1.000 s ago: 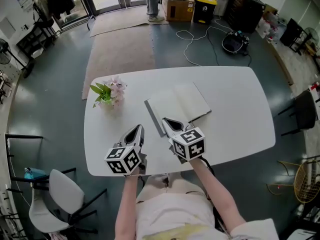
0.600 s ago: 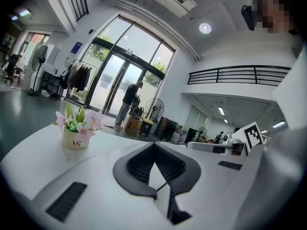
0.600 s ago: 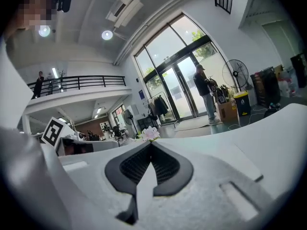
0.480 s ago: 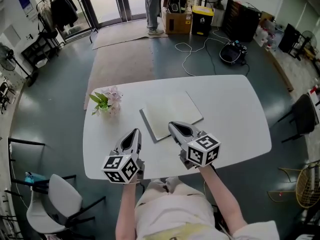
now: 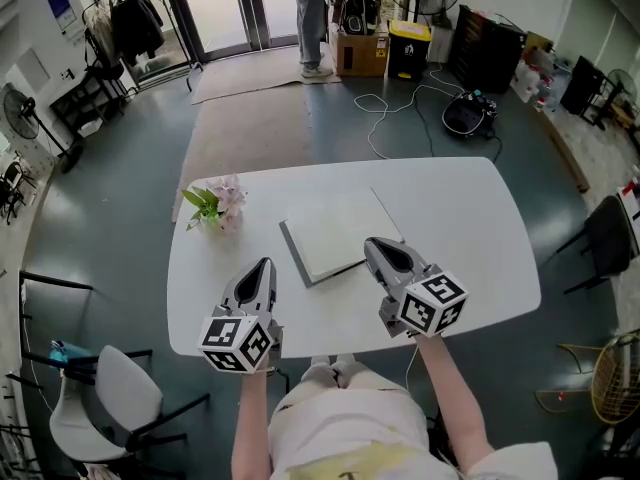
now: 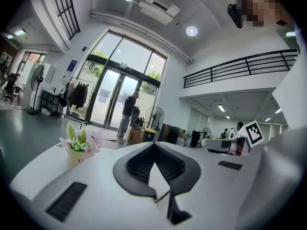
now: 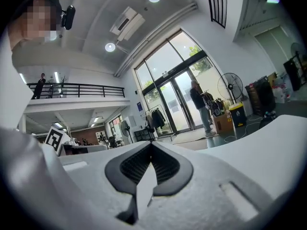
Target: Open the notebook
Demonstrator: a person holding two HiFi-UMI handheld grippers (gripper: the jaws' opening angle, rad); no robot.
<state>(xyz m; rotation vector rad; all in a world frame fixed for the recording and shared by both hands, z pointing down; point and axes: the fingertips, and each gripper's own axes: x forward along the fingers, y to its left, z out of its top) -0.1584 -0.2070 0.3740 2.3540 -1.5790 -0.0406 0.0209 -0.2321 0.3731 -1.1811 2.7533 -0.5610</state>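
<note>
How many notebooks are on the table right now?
1. The notebook lies flat near the middle of the white table, to the right of the flower pot, just beyond the tips of the left gripper and right gripper. No other shows.

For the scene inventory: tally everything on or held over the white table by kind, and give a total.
Notebook: 1
Potted flowers: 1
Grippers: 2, the left gripper and the right gripper
Total: 4
</note>
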